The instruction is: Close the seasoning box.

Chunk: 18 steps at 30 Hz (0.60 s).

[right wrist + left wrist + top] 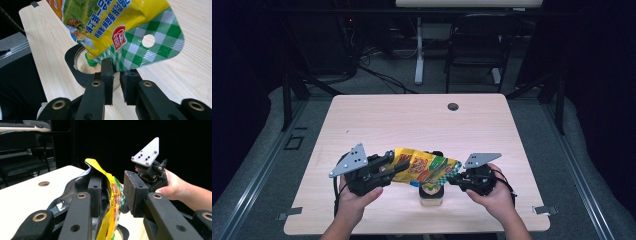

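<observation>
Pouch: a yellow and green printed pouch [424, 169] hangs in the air between the two grippers, above the near middle of the table, slanting down toward the right; its silver inside shows in the left gripper view.
Spout: a green spout [90, 61] at the pouch's lower edge points into the jar.
Jar: a small jar [431, 194] stands on the table right under the pouch, with a black collar around its mouth; pale powder [86, 68] lies inside it.
Left gripper: the left gripper [388, 167] has one pad against the pouch's raised yellow end [100, 170], the other pad standing clear of it; whether it truly grips cannot be told.
Right gripper: the right gripper [453, 176] is clenched on the green checked end [150, 40] of the pouch, jaws nearly together on the thin foil.
Table edges: the jar stands near the table's [412, 120] front edge, between the person's hands.
Open room: the far half of the wooden top lies bare apart from a round hole [453, 106].
Surroundings: a dark chair [477, 45] and a white desk leg [418, 50] stand well beyond the far edge.
</observation>
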{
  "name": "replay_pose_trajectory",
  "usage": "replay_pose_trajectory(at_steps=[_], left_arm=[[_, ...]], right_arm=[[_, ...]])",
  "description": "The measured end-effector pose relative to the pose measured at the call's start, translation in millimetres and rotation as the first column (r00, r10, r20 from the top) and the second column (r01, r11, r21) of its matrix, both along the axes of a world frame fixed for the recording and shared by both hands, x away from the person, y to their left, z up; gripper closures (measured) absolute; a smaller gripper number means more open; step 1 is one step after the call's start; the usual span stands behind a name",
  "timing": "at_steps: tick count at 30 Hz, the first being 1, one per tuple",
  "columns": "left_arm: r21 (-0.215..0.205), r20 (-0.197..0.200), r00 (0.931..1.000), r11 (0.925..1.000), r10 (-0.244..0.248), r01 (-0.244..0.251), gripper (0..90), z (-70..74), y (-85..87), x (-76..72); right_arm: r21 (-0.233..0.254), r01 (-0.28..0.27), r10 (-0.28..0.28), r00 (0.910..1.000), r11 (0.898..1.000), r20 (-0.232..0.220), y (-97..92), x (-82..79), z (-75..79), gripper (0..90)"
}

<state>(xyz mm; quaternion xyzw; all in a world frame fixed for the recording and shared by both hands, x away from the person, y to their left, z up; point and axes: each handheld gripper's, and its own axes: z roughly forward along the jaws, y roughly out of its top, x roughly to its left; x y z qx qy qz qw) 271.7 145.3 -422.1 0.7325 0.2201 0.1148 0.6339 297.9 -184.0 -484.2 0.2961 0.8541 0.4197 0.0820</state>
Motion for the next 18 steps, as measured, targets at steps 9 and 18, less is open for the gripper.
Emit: replay_pose_trajectory(at_steps=[9,18], left_arm=[[-0.004,0.001,1.0,1.0,0.002,-0.002,68.8,-0.1,-0.3,0.2],[-0.013,0.002,1.0,0.9999,0.004,-0.004,68.9,0.4,0.3,0.2]], right_arm=[[0.0,0.002,-0.002,1.0,1.0,0.002,0.0,-0.6,0.7,81.3],[0.004,0.001,-0.001,0.9999,1.0,0.012,-1.1,-2.1,4.6,81.3]])
